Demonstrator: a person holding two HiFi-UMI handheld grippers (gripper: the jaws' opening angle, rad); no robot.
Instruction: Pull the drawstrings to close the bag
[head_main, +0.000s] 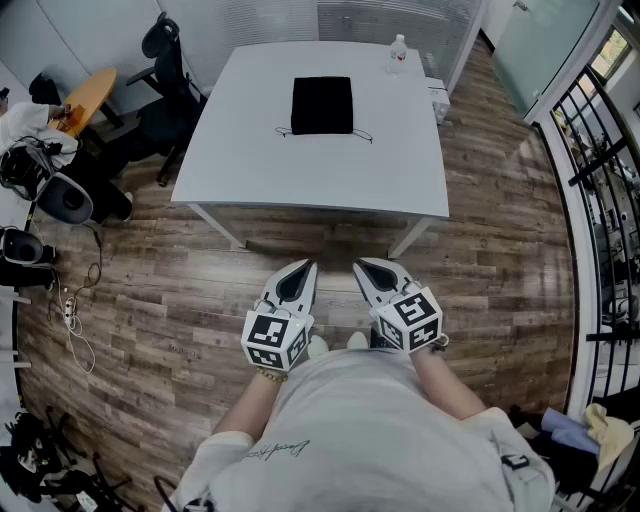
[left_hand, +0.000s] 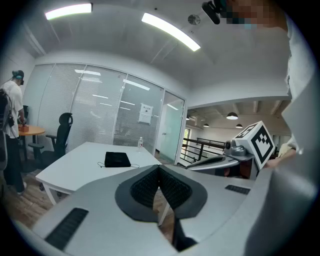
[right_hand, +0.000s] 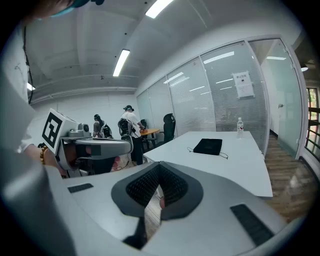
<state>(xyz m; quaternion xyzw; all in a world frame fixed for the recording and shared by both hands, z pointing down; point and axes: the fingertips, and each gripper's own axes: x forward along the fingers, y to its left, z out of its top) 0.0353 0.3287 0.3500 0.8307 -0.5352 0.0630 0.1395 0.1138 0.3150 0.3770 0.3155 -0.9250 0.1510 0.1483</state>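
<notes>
A flat black drawstring bag (head_main: 322, 104) lies on the white table (head_main: 250, 170), its thin cords trailing out at both near corners. The bag (left_hand: 117, 159) also shows small in the left gripper view, and the bag (right_hand: 208, 146) in the right gripper view. My left gripper (head_main: 302, 268) and right gripper (head_main: 366, 266) are held close to my body over the wooden floor, well short of the table. Both are shut with nothing between the jaws. In each gripper view the pads meet at the tip, as on my left gripper (left_hand: 159, 169) and right gripper (right_hand: 159, 168).
A clear water bottle (head_main: 398, 54) stands at the table's far right corner. Black office chairs (head_main: 165, 75) and a round wooden table (head_main: 88, 95) sit to the left. Cables and gear (head_main: 45, 290) litter the floor at left. A black railing (head_main: 600, 200) runs along the right.
</notes>
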